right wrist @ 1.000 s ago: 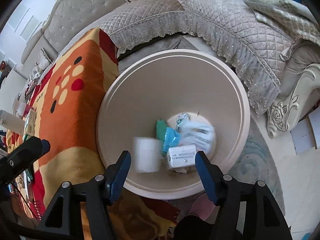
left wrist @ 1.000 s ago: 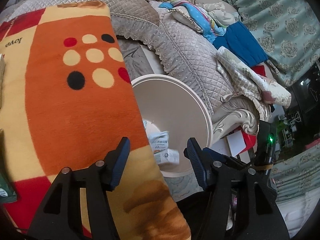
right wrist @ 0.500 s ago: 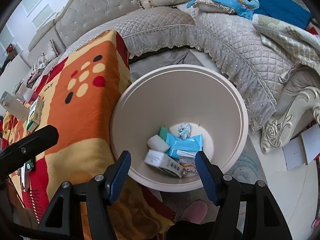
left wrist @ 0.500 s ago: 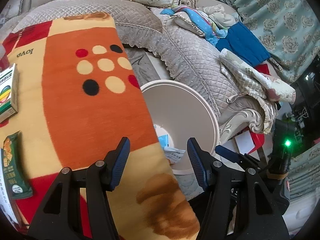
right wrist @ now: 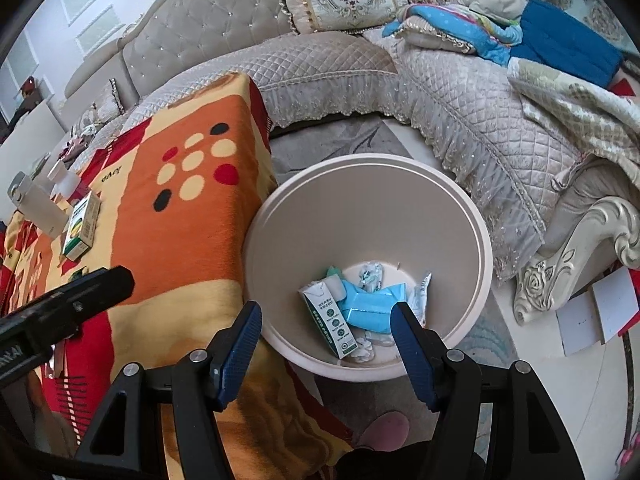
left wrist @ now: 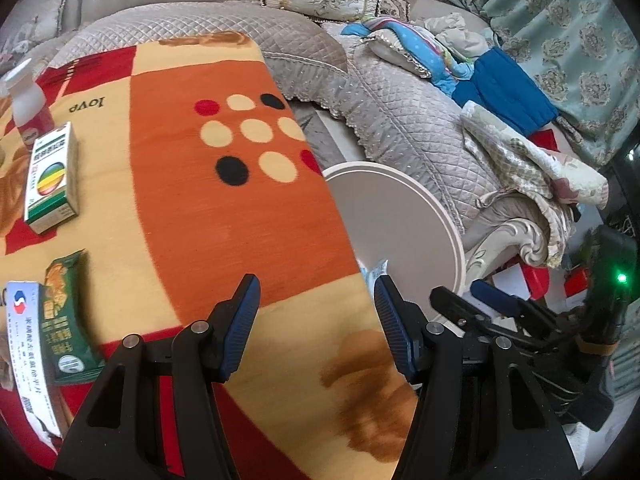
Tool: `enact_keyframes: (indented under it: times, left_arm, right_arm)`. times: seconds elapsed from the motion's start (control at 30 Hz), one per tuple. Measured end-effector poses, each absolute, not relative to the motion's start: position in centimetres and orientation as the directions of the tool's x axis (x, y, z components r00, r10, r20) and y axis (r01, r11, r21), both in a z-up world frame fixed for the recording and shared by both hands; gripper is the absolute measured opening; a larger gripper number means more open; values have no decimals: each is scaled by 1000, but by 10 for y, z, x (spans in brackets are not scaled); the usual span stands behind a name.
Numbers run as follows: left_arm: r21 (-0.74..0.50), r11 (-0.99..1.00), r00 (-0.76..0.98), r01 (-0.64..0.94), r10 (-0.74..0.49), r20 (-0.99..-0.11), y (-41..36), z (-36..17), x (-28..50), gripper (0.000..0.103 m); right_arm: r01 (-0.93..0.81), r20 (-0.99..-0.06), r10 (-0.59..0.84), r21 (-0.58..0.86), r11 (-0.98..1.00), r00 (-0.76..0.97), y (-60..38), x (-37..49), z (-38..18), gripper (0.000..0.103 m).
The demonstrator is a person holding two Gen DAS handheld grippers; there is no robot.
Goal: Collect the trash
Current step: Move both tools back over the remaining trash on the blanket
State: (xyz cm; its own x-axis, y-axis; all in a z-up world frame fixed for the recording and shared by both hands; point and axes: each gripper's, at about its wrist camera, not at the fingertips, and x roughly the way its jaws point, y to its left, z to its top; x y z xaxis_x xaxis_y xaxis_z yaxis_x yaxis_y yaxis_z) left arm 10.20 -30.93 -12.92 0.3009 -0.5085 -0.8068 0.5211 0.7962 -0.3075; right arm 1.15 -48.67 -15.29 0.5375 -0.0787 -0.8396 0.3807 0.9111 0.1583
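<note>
A beige round bin (right wrist: 368, 208) stands on the floor beside the blanket-covered table (right wrist: 180, 240); it also shows in the left wrist view (left wrist: 400, 216). In it lie a green-and-white carton (right wrist: 330, 320), a blue wrapper (right wrist: 368, 306) and other scraps. My right gripper (right wrist: 326, 334) is open and empty above the bin's near rim. My left gripper (left wrist: 316, 320) is open and empty over the table's right edge. On the table lie a striped box (left wrist: 50, 176), a green packet (left wrist: 68, 312), a white box (left wrist: 30, 344) and a white bottle (left wrist: 26, 100).
A quilted grey sofa (right wrist: 460, 92) with cushions and piled clothes wraps behind and to the right of the bin. White cards (right wrist: 596, 312) lie on the floor at right. The right gripper shows in the left wrist view (left wrist: 520, 320).
A white item dropped from the right gripper into the bin and settled. Both grippers pulled back and up; the left view swung left over the table, showing more items.
</note>
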Motion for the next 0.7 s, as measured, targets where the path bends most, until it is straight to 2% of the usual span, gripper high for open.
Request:
enact_keyframes:
  times: [0.7]
  left_arm:
    - [-248, 863, 416, 440, -441, -795, -250, -116, 98, 58]
  right_arm:
    - [311, -794, -105, 110, 944, 598, -435, 15, -120, 65]
